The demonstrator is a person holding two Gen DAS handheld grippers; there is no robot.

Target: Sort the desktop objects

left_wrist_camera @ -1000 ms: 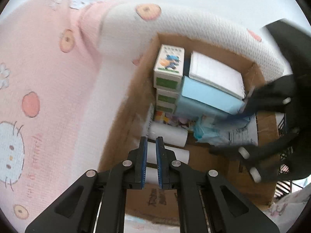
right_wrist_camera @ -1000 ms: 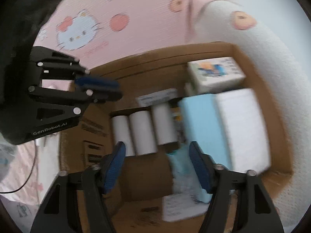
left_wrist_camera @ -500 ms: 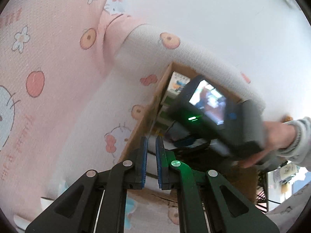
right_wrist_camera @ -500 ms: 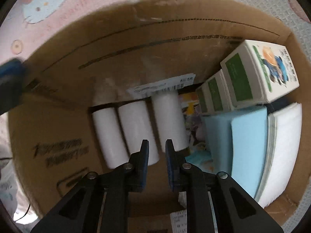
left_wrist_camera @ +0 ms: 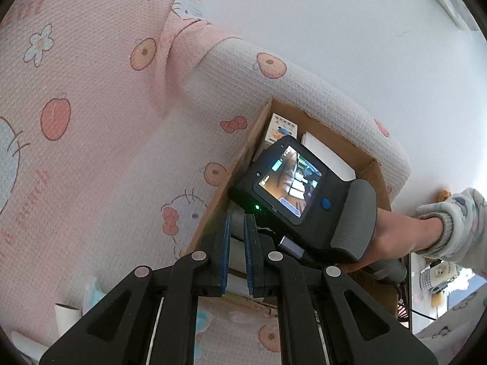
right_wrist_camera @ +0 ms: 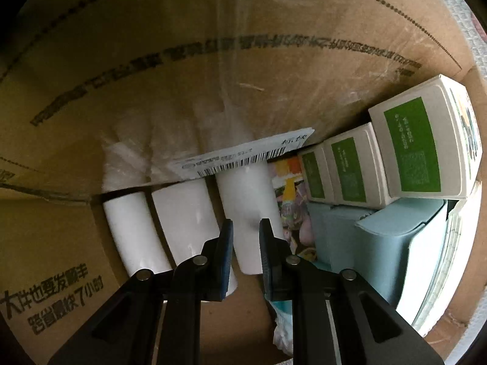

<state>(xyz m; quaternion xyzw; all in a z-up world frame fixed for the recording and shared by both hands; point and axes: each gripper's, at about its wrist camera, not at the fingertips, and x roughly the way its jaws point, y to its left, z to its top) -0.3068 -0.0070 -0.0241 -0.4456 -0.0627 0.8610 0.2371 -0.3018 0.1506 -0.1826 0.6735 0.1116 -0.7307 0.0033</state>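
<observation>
Left wrist view: left gripper point(left_wrist_camera: 236, 252) hovering beside the cardboard box point(left_wrist_camera: 231, 170), jaws together on nothing. The right gripper's body point(left_wrist_camera: 299, 196) is hiding most of the box's contents.

Right wrist view: right gripper point(right_wrist_camera: 246, 251) reaching into the box, jaws together, empty, over three white rolls point(right_wrist_camera: 185, 216); paper slip point(right_wrist_camera: 243, 156) is covering the roll ends. Green-labelled cartons point(right_wrist_camera: 411, 149) are cut off at right.

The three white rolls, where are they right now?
In the right wrist view, the white rolls lie side by side on the cardboard box floor, left of the green-labelled cartons.
</observation>
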